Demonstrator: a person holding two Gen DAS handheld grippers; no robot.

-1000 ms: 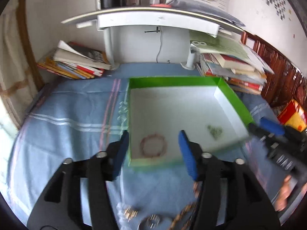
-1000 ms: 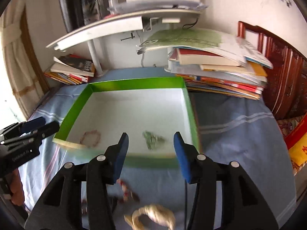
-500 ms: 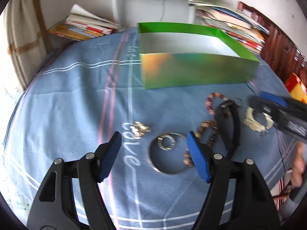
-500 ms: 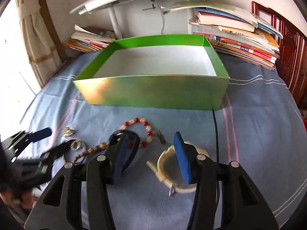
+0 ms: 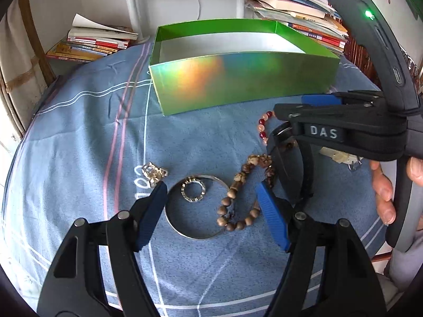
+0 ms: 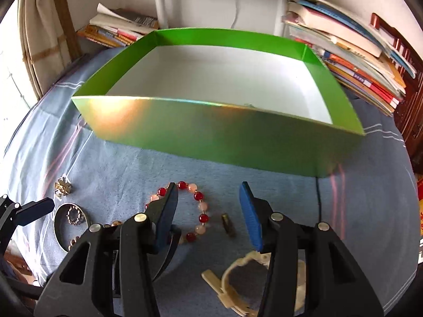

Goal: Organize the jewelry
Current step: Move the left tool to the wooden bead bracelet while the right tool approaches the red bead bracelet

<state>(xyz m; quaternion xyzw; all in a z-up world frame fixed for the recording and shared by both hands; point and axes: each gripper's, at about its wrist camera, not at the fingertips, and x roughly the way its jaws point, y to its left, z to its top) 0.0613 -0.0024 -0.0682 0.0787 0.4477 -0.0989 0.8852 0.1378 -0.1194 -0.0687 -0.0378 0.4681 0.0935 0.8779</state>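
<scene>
I hold one tool in each hand. My left gripper [image 5: 211, 211] has its two blue jaws wide apart and holds nothing. My right gripper [image 6: 208, 211] is wide apart too, with nothing in it.

The jewelry lies on the blue cloth [image 5: 79, 132], on the near side of the green box [image 6: 224, 137]. The box sits toward the far edge of the cloth, and I cannot see its whole floor from here.

Under my left tool there is a silver bangle [image 5: 197, 231]. A small sparkly ring [image 5: 193, 191] lies inside it. I think the bangle is hard, smooth and slippery. I would pinch its thin rim from the side, so it does not slide away.

Just beside it on the right is a brown bead bracelet [image 5: 238, 200]. It looks floppy and light. I would grab a few beads together and let the rest hang.

A little gold clump [image 5: 154, 173] sits near my left blue jaw. It is tiny, so it may be hard to pick up.

Under my right tool is a red and pink bead bracelet [image 6: 195, 211]. Its left side is under my left jaw. The beads are round and may roll, so I would close on the string part between my jaws. A small dark clasp piece [image 6: 228, 228] lies next to it. A cream watch [image 6: 238, 285] lies near the front edge. Its strap looks bendy; I would hold the strap.
</scene>
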